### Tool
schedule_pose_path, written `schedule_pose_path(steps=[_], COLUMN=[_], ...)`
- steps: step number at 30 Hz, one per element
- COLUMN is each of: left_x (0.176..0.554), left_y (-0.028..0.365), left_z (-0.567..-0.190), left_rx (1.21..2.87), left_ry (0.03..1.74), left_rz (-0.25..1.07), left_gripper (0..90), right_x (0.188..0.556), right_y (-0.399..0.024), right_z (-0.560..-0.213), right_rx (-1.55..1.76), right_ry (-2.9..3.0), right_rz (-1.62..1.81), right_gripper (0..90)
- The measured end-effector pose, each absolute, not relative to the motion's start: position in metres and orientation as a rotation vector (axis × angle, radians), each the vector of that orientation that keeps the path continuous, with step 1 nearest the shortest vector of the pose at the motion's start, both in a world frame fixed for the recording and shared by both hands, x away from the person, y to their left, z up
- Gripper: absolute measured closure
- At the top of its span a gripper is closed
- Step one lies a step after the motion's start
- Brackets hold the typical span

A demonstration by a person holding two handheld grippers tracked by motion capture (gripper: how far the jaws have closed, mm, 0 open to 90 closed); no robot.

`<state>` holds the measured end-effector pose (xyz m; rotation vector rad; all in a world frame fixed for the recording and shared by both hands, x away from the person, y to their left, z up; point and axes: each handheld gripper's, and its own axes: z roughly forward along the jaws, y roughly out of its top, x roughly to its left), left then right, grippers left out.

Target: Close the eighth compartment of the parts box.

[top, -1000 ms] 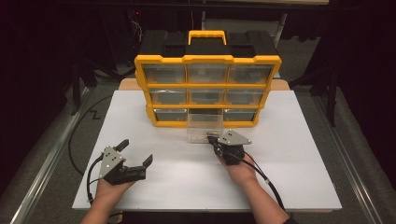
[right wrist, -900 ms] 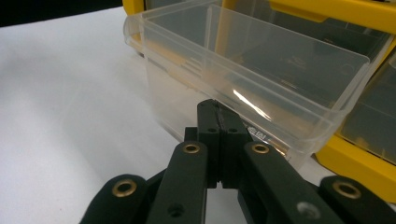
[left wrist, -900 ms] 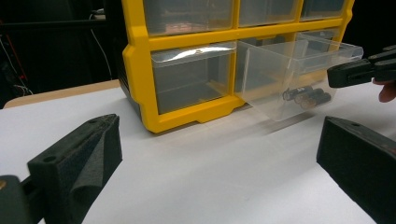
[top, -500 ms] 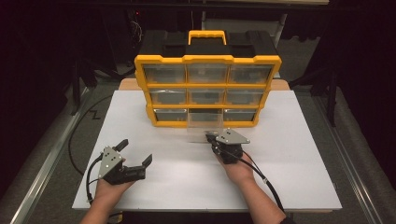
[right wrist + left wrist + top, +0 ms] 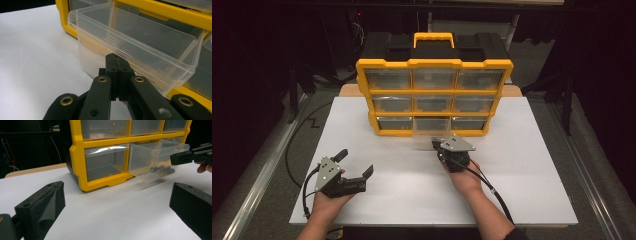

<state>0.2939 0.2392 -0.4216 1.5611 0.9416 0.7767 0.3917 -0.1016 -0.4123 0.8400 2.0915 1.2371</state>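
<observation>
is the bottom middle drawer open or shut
Open. The clear bottom middle drawer juts out from the yellow organizer, batteries showing inside; the right gripper is shut at its front lip.

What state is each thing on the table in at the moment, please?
Bottom middle drawer: pulled partway out, batteries lying inside.
Other drawers: pushed in.
Organizer: upright on the table, handle up.
Right gripper: shut on the drawer's front lip.
Left gripper: open, holding nothing.
</observation>
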Motion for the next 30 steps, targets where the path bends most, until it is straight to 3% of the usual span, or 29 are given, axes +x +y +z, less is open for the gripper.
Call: schedule_pose_path(steps=[30], left_x=[0.293], left_y=[0.241], left_z=[-0.421], left_rx=[1.551], left_ry=[0.938], left_rz=[0.771], left_gripper=[1.1], right_x=[0.415], right_y=[-0.098], right_z=[-0.412], right_rx=[0.858], right_ry=[2.061], right_rz=[1.195], right_gripper=[90.0])
